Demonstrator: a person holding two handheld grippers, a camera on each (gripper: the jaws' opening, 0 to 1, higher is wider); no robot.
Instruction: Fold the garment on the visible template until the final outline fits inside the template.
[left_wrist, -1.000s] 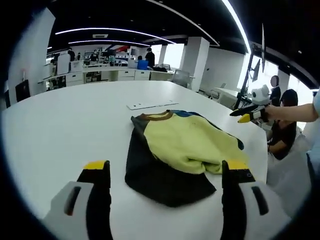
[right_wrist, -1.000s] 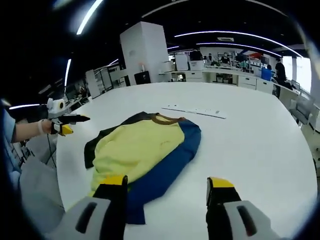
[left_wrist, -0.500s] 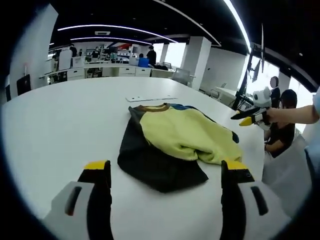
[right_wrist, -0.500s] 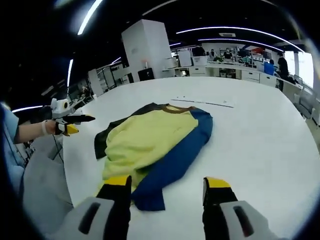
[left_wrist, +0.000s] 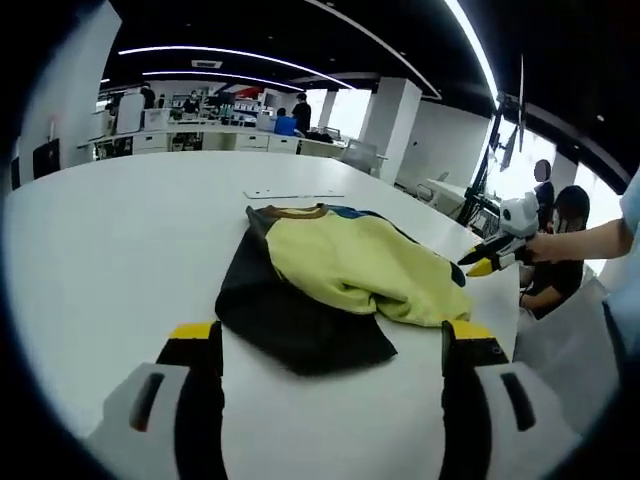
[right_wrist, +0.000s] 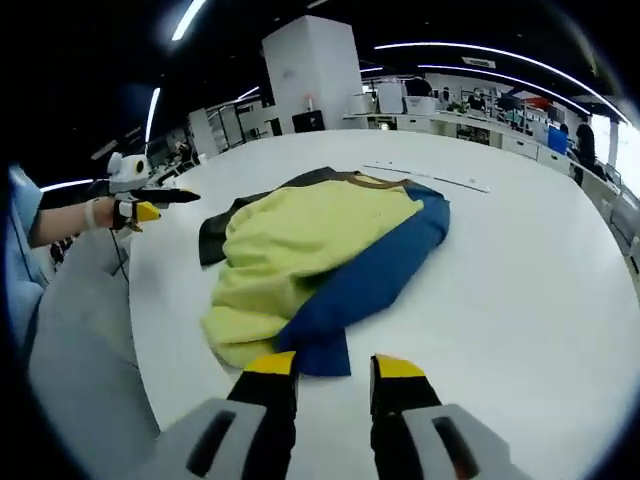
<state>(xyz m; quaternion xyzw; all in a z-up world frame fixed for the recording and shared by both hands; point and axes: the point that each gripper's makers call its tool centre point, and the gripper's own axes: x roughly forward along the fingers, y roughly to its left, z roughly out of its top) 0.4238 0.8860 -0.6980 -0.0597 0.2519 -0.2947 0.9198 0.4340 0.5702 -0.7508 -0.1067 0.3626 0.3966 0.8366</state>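
Garment (left_wrist: 330, 280) lies crumpled on the big white desk (left_wrist: 110, 240), about in the middle. It is yellow on top, with a black part on one side and a blue part (right_wrist: 375, 275) on the other side. A brown collar (right_wrist: 378, 182) shows at the far end.

In the left gripper view, the left gripper (left_wrist: 330, 345) has its fingers (left_wrist: 195, 345) wide apart, with nothing between them. They are just above the desk, near the black edge of the garment. The right gripper (left_wrist: 490, 258) comes in from the right, held by a person's hand (left_wrist: 545, 245), close to the yellow edge of the garment.

In the right gripper view, the right gripper (right_wrist: 322, 368) has its fingers (right_wrist: 272, 368) a small way apart, and nothing is between them. The tips are just beside the blue end of the garment. I cannot tell if they touch it. The left gripper (right_wrist: 150, 200) comes in from the left, held by a hand (right_wrist: 100, 213), off to the side of the black part.

A thin white strip (right_wrist: 425, 177) lies flat on the desk past the collar. More desks and people are far back in the room.
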